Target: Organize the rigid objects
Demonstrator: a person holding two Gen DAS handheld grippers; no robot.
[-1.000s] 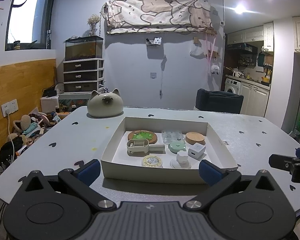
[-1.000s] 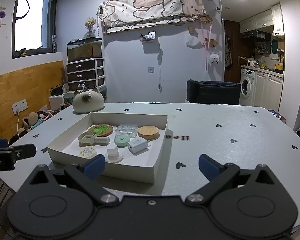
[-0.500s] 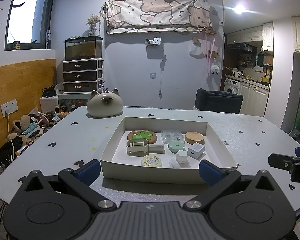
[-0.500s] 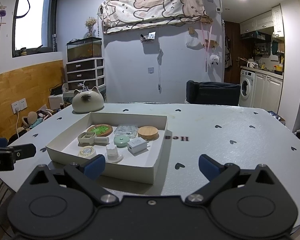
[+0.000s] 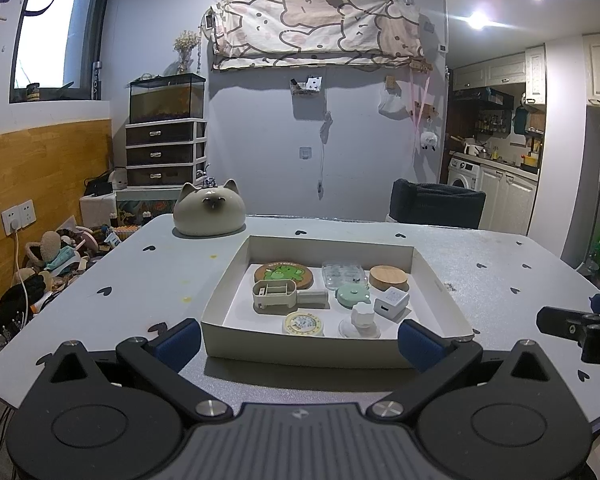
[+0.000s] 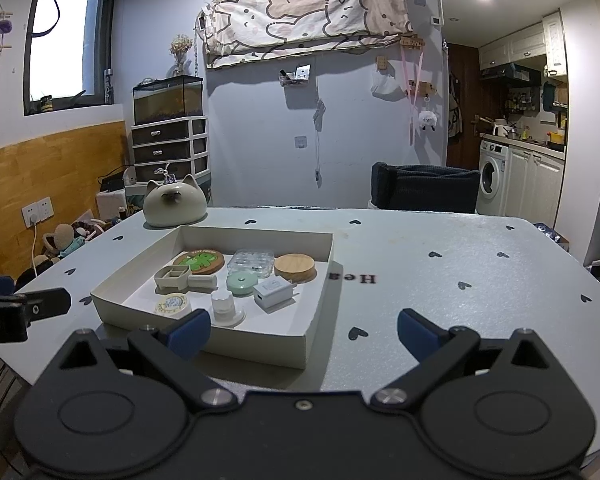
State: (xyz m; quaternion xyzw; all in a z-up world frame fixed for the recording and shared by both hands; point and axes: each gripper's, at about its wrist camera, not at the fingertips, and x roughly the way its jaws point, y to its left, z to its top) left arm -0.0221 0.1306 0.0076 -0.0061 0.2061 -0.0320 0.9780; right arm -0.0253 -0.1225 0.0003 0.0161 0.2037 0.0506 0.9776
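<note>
Barely shifted since the earlier frames: left claw (image 5: pixel 298 342) and right claw (image 6: pixel 303 334) both spread wide, gripping nothing, hovering at the table's (image 6: pixel 440 280) near edge. Sat just beyond the left claw: white tray (image 5: pixel 228 292) walling in coaster (image 5: pixel 284 274), wooden lid (image 5: pixel 388 277), white charger (image 5: pixel 391 302), green disc (image 5: pixel 352 295). Lay bare right of tray. Stood far left: cat jar (image 5: pixel 209 214).

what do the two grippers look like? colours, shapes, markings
Both match: a matte black body with two round discs, angular black linkage arms and silver pivot screws. The left gripper and right gripper each end in blue pads. White lettering, partly cut off, marks the left gripper's side in the right wrist view. No cables or sleeves visible.
</note>
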